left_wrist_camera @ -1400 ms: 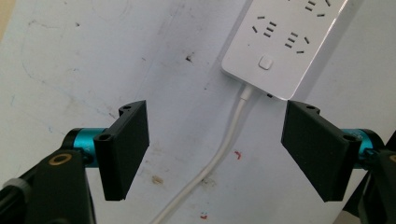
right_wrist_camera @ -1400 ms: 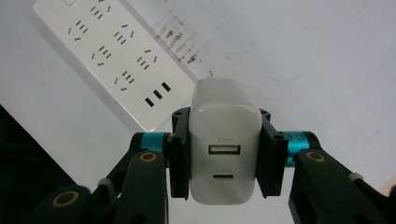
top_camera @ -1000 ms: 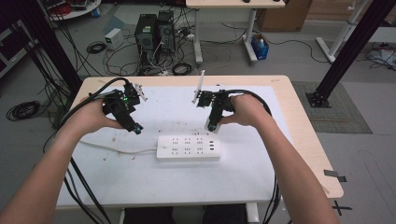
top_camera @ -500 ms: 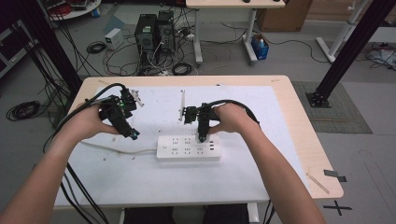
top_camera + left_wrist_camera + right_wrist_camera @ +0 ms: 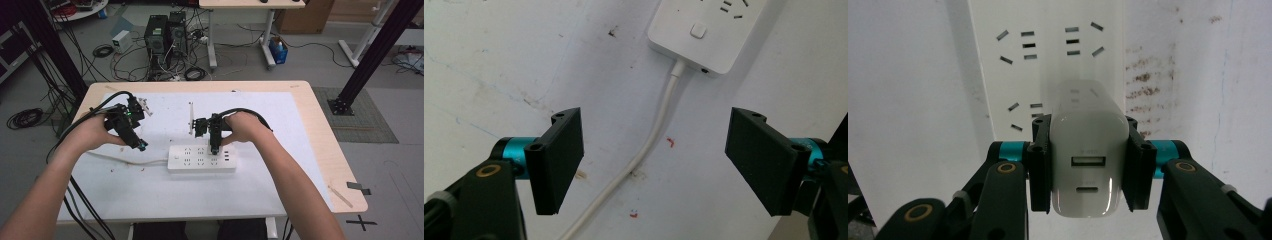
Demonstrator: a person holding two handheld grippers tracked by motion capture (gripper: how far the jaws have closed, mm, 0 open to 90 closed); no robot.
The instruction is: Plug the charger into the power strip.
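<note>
A white USB charger sits pinched between the jaws of the right gripper, directly over the white power strip, at its sockets. The left gripper hovers beside the strip's switch end, jaws spread wide over the strip's white cord on the white table.

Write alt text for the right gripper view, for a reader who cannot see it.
The right gripper clamps a white USB charger between its two black jaws, its USB ports facing the camera, directly over a white power strip on the white table. Empty sockets of the strip show beyond the charger.
</note>
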